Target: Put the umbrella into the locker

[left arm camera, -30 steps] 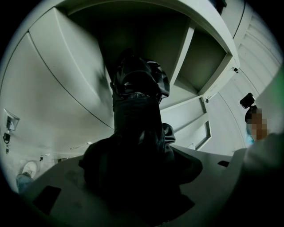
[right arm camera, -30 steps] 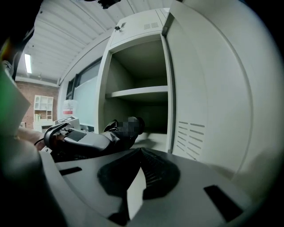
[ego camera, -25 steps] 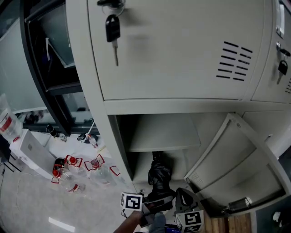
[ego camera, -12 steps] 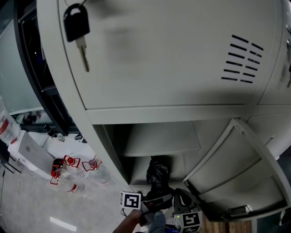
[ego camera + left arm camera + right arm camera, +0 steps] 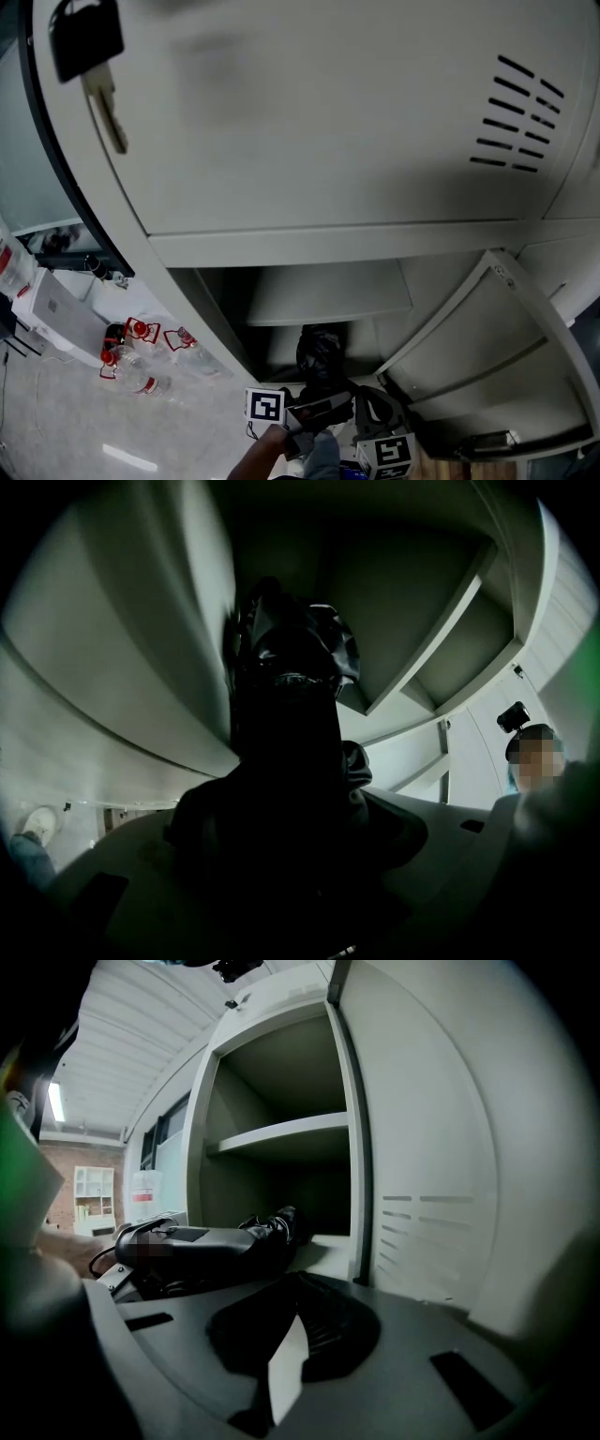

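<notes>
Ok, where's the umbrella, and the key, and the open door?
umbrella (image 5: 320, 353): head view, on its black bunched cloth.
key (image 5: 109, 117): head view, on the metal blade that hangs below its black head.
door (image 5: 487, 352): head view, on the inner face of the open panel.

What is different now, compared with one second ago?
The head camera came nearer to the locker, so the key slid up-left and looks larger. The left tool still grips the umbrella at the open lower compartment; the right tool stays beside it, empty.
</notes>
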A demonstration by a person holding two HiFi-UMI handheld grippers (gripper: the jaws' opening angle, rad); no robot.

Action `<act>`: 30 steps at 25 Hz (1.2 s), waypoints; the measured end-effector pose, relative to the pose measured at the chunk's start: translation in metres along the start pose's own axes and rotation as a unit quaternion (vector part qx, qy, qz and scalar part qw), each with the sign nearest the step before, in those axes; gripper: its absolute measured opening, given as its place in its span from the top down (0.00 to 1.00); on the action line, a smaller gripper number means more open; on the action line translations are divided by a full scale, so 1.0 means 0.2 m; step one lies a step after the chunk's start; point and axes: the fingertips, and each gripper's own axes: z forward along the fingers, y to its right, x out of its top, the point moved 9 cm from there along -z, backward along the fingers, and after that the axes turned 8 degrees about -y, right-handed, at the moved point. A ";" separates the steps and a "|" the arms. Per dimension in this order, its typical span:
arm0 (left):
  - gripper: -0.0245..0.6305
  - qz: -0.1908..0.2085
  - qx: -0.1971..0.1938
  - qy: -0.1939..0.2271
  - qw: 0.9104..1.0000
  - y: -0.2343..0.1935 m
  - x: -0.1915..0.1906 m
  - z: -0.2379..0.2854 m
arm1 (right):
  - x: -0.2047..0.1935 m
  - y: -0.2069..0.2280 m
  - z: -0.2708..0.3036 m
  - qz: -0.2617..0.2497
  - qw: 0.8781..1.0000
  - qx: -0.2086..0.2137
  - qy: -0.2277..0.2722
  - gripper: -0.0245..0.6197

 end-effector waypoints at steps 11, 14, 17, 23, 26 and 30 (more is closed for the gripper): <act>0.52 -0.018 -0.041 0.022 0.999 -0.04 0.03 0.01 | -0.02 0.00 0.00 0.008 1.000 -0.002 -0.009 0.96; 0.45 -0.017 -0.024 0.032 0.999 -0.04 0.02 -0.01 | -0.01 -0.01 -0.01 0.012 1.000 0.000 -0.012 0.96; 0.44 -0.024 -0.021 0.041 0.999 -0.04 0.02 -0.01 | 0.00 -0.02 -0.02 0.012 1.000 0.000 -0.010 0.96; 0.44 -0.028 -0.017 0.060 0.998 -0.04 0.01 -0.03 | 0.01 -0.05 -0.04 0.010 1.000 -0.002 -0.005 0.96; 0.44 -0.035 -0.020 0.069 0.997 -0.03 0.00 -0.05 | 0.02 -0.06 -0.06 0.009 1.000 -0.004 -0.001 0.96; 0.43 -0.020 -0.003 0.066 0.998 -0.02 -0.01 -0.08 | 0.02 -0.07 -0.08 0.008 1.000 -0.008 0.003 0.96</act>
